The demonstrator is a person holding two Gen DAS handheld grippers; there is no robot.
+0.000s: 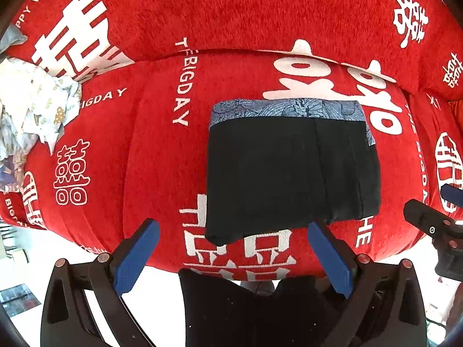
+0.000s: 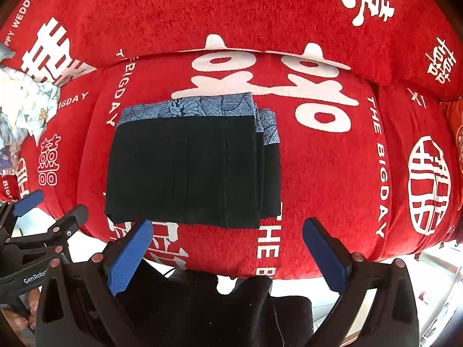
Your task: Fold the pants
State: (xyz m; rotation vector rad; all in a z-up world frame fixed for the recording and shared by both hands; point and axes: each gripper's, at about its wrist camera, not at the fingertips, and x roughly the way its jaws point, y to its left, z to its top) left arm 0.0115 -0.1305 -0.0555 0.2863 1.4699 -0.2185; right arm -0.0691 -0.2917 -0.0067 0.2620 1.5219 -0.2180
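Note:
Black pants (image 1: pixel 292 173) (image 2: pixel 191 170) lie folded into a compact rectangle on the red sofa seat, with a blue patterned waistband (image 1: pixel 289 110) (image 2: pixel 196 107) along the far edge. My left gripper (image 1: pixel 231 231) is open, hovering just in front of the fold's near edge, nothing between its blue pads (image 1: pixel 136 257). My right gripper (image 2: pixel 228 231) is also open and empty, near the fold's front right corner. The right gripper's tips show at the right edge of the left wrist view, and the left gripper (image 2: pixel 43 208) shows at the lower left of the right wrist view.
The sofa cover (image 1: pixel 162 150) (image 2: pixel 332 173) is red with white characters and lettering, with a backrest cushion (image 1: pixel 231 8) behind the seat. A crumpled pale printed cloth (image 1: pixel 31 107) (image 2: pixel 26 107) lies at the seat's left end. Dark clothing of a person (image 2: pixel 202 303) fills the bottom foreground.

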